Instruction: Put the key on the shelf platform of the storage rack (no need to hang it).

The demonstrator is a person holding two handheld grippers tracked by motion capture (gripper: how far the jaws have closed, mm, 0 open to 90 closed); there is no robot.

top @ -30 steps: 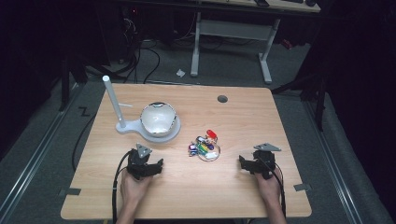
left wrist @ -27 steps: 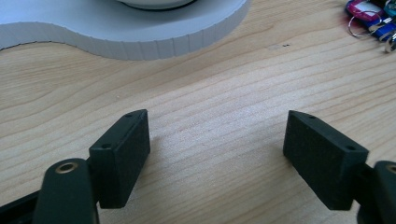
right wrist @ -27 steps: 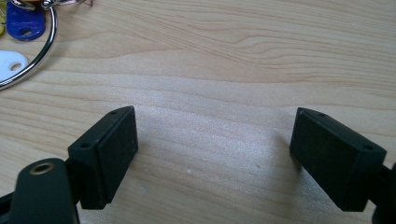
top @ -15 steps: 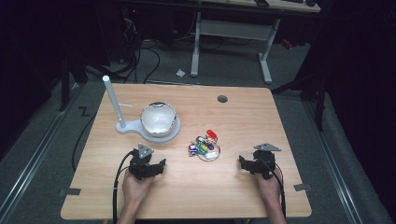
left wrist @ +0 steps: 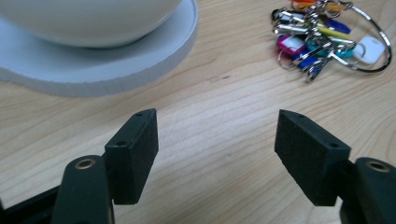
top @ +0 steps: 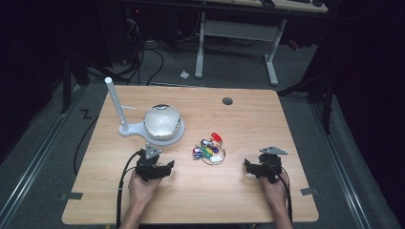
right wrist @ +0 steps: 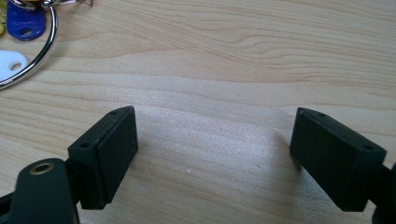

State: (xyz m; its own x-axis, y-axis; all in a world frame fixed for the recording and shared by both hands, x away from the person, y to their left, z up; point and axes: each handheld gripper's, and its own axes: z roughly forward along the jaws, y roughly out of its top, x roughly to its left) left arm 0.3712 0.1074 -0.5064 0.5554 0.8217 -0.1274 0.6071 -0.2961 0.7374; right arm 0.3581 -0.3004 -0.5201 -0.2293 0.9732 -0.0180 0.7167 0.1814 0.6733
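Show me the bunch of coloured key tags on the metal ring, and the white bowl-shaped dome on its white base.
Key tags (top: pixel 208 150), high view, middle of the bunch.
White dome (top: pixel 162 121), high view, its top.

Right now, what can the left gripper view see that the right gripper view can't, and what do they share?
Left gripper view alone: the round white dome on its flat white base, and most of the bunch of coloured key tags on a metal ring, with the left claw open above bare wood.

Right gripper view alone: the right claw, open too, nothing between its pads.

Both: the light wooden table, and that key bunch, here a blue tag, a white tag and an arc of ring at the picture's edge.
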